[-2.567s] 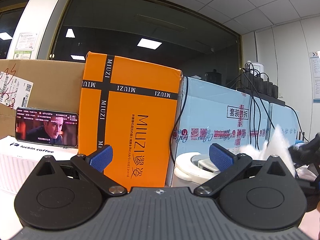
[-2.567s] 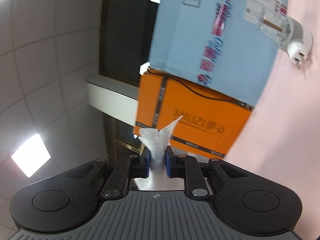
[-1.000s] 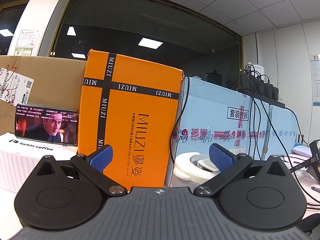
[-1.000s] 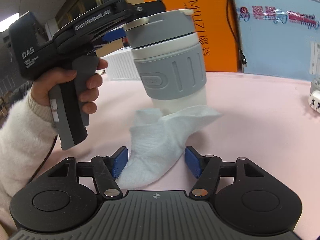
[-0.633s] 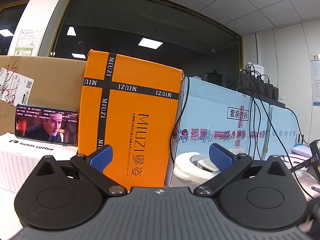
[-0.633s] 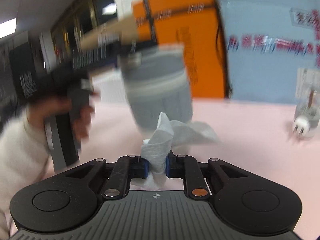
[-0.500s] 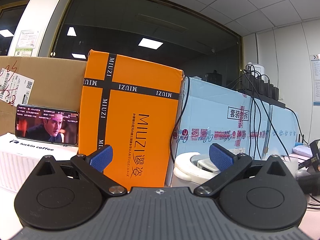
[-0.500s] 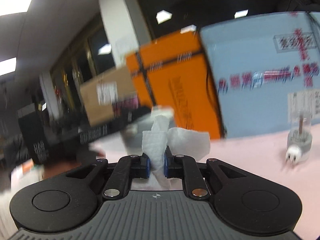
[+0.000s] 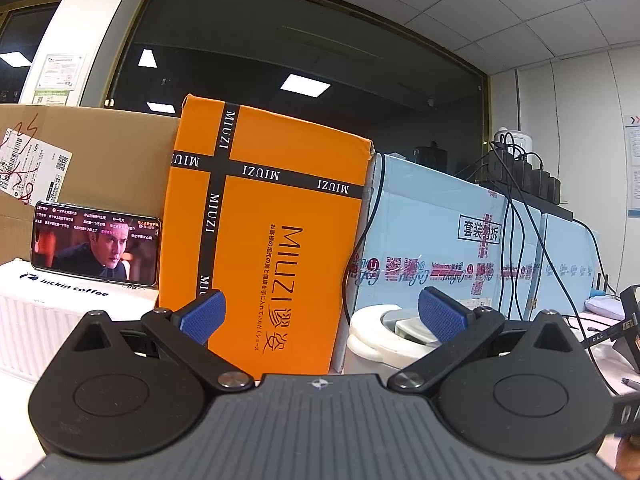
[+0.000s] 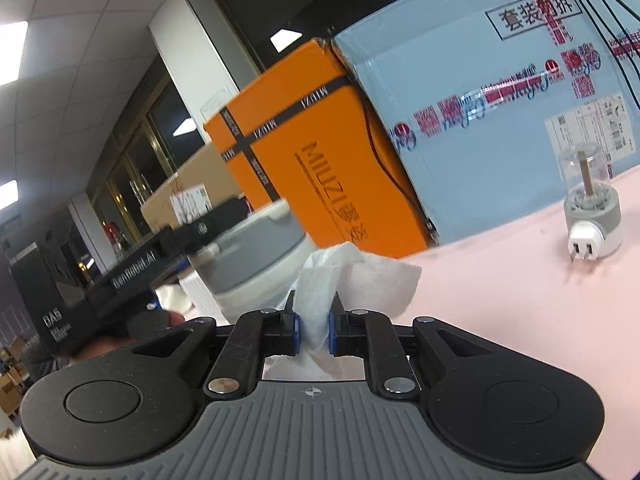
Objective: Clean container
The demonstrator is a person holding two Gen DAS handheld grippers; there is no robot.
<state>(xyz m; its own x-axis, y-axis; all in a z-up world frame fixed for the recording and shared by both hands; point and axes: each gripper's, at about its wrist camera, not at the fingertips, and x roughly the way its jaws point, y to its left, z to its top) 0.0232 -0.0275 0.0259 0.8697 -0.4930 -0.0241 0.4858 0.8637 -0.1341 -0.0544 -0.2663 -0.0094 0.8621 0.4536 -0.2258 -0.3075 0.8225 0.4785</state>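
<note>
Nearest to us, the right gripper (image 10: pixel 313 330) is clamped tight on a white tissue (image 10: pixel 352 280), whose lower folds vanish behind the gripper body. Just past it stands the cup (image 10: pixel 256 256), grey over white, blurred and partly hidden by the tissue, so we cannot tell whether the two touch. The left gripper (image 9: pixel 320 316) has its blue pads (image 9: pixel 202 316) spread wide with nothing between them; only the cup's white rim (image 9: pixel 372 340) shows by its right pad. On the pink table (image 10: pixel 500 300) a small plug-in device (image 10: pixel 590 216) sits well apart. Farther back stand an orange box (image 9: pixel 276 240), a pale blue box (image 9: pixel 452 248) and a phone (image 9: pixel 96 248).
</note>
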